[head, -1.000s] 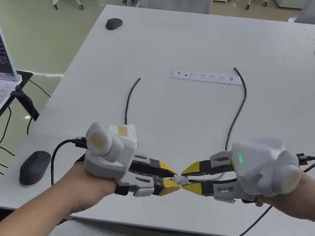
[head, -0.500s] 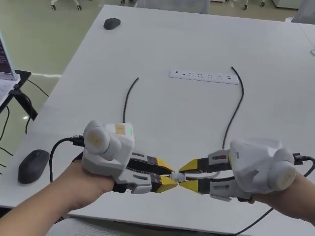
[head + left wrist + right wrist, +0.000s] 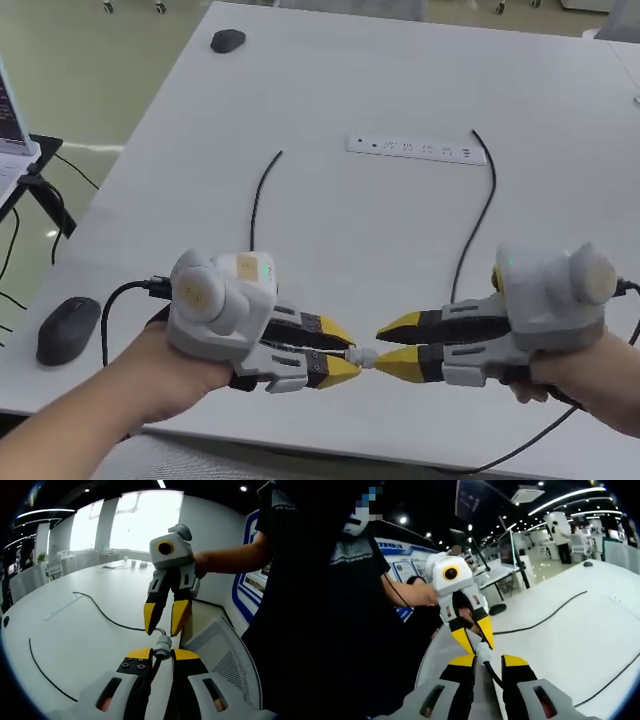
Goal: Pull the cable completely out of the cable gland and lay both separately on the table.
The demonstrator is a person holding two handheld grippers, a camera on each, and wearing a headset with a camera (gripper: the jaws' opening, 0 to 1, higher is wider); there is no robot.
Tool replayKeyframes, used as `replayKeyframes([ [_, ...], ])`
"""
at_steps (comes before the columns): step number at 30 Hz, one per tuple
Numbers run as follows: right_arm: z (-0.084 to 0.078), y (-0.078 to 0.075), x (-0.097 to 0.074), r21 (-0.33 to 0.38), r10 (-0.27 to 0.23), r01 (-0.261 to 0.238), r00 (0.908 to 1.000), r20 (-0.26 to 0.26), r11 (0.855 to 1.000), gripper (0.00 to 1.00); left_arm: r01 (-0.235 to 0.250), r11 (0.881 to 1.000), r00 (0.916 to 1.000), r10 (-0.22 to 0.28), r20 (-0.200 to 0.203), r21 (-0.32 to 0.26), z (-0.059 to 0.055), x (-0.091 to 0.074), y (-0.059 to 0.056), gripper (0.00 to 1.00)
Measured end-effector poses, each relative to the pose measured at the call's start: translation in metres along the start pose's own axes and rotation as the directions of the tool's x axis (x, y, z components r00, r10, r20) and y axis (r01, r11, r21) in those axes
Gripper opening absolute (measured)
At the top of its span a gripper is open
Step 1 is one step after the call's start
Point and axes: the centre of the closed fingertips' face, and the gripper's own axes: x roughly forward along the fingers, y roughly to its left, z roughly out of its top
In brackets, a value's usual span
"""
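The white worktop (image 3: 350,240) stretches away from the person. Nearest, by its left edge, lies a dark mouse (image 3: 68,328). Further out, a loose black wire (image 3: 262,195) lies in a gentle curve, well apart from a white power strip (image 3: 415,150). The strip's black cord (image 3: 480,220) trails back toward the near edge. A second mouse (image 3: 228,40) sits by the far left corner. Off the worktop to the left are a pale green floor (image 3: 100,80) and the edge of a laptop (image 3: 8,125). The left gripper view takes in tall bright windows (image 3: 135,520) and a white mesh chair back (image 3: 225,650). The right gripper view shows an open office under strip lights (image 3: 565,502).

Both tools are held above the near edge, tip to tip. The left tongs (image 3: 347,355), in the left hand (image 3: 170,375), are drawn narrow and clamp the white cable gland (image 3: 362,356), which hangs in the air between the two sets of yellow tips. The right tongs (image 3: 381,348), in the right hand (image 3: 580,385), point straight at the left ones, with jaws a narrow gap apart and tips at the gland's other end. The black cable (image 3: 491,671) leaves the gland and runs back between the right jaws. Whether they pinch it I cannot tell. The cable is not out of the gland.
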Motion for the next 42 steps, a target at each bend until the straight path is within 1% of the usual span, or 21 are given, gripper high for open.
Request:
replayKeyframes([
  [1,0.000,-0.003,0.000,0.003,0.005,-0.005,1.0000,0.002,1.000,0.14,-0.003,1.000,1.0000,0.003,-0.003,0.018,0.000,-0.001,0.000,0.15],
  [2,0.000,0.001,0.002,0.059,0.042,-0.042,0.9991,0.007,0.997,0.15,-0.001,1.000,1.0000,0.001,-0.003,0.023,0.001,-0.001,-0.001,0.15],
  [3,0.000,0.002,0.003,0.087,0.057,-0.057,0.9983,0.010,0.995,0.16,-0.001,1.000,1.0000,0.001,-0.003,0.027,0.001,-0.001,0.000,0.15],
  [5,0.001,0.001,0.004,0.111,0.079,-0.080,0.9967,0.019,0.991,0.18,-0.003,0.999,1.0000,0.003,-0.005,0.036,0.001,-0.001,0.000,0.15],
  [6,0.000,0.003,0.005,0.131,0.098,-0.099,0.9951,0.014,0.986,0.18,-0.003,0.999,1.0000,0.004,-0.007,0.044,0.001,0.000,0.000,0.15],
  [9,-0.004,0.005,0.008,0.156,0.123,-0.121,0.9924,-0.003,0.980,0.19,-0.005,0.997,0.9998,0.006,-0.019,0.073,0.002,0.000,-0.001,0.15],
  [11,-0.003,0.004,0.009,0.154,0.127,-0.126,0.9919,0.004,0.980,0.18,-0.004,0.997,0.9998,0.006,-0.021,0.080,0.002,0.001,-0.001,0.15],
  [13,-0.002,0.004,0.010,0.181,0.137,-0.138,0.9904,0.020,0.974,0.16,-0.003,0.997,0.9997,0.005,-0.024,0.079,0.002,0.001,-0.001,0.15],
  [16,-0.004,0.004,0.012,0.182,0.138,-0.138,0.9903,0.013,0.973,0.16,-0.004,0.997,0.9996,0.006,-0.028,0.077,0.001,0.000,0.000,0.15],
  [19,-0.003,0.008,0.013,0.202,0.165,-0.167,0.9859,0.024,0.965,0.16,-0.001,0.997,0.9995,0.003,-0.031,0.074,0.001,0.000,0.001,0.15],
  [22,-0.007,0.006,0.014,0.200,0.170,-0.168,0.9854,0.008,0.965,0.16,0.000,0.997,0.9996,0.002,-0.029,0.073,0.002,0.000,0.003,0.15],
  [24,-0.006,0.003,0.013,0.201,0.167,-0.167,0.9858,0.015,0.965,0.14,0.002,0.998,0.9995,0.000,-0.030,0.068,0.002,0.000,0.003,0.15],
  [26,-0.006,0.004,0.014,0.209,0.173,-0.172,0.9849,0.017,0.963,0.12,0.004,0.998,0.9994,-0.001,-0.035,0.069,0.002,0.001,0.003,0.15],
  [29,-0.007,0.004,0.015,0.206,0.170,-0.170,0.9853,0.019,0.964,0.11,0.000,0.998,0.9992,0.003,-0.041,0.068,0.000,0.001,0.004,0.15],
  [30,-0.007,0.008,0.015,0.195,0.186,-0.187,0.9823,0.021,0.963,0.09,0.009,0.998,0.9990,-0.006,-0.044,0.058,-0.001,0.001,0.002,0.15],
  [32,-0.008,0.009,0.017,0.159,0.173,-0.173,0.9848,0.017,0.972,0.08,0.009,0.998,0.9989,-0.006,-0.047,0.060,-0.002,0.001,0.003,0.15],
  [35,-0.007,0.011,0.018,0.113,0.161,-0.161,0.9869,0.015,0.980,0.08,0.011,0.999,0.9988,-0.009,-0.048,0.050,-0.002,0.000,0.004,0.15],
  [37,-0.007,0.013,0.019,0.099,0.156,-0.156,0.9877,0.007,0.983,0.08,0.013,0.999,0.9987,-0.012,-0.049,0.035,-0.003,0.000,0.004,0.15],
  [39,-0.008,0.013,0.020,0.044,0.141,-0.140,0.9900,-0.010,0.989,0.08,0.018,0.999,0.9985,-0.016,-0.052,0.031,-0.004,0.000,0.003,0.15],
  [41,-0.008,0.015,0.021,0.008,0.126,-0.125,0.9917,-0.027,0.992,0.08,0.020,1.000,0.9984,-0.019,-0.052,0.023,-0.005,0.000,0.003,0.15],
  [42,-0.006,0.013,0.021,-0.052,0.105,-0.106,0.9942,-0.025,0.993,0.08,0.019,1.000,0.9986,-0.018,-0.050,0.019,-0.005,-0.001,0.003,0.15],
])
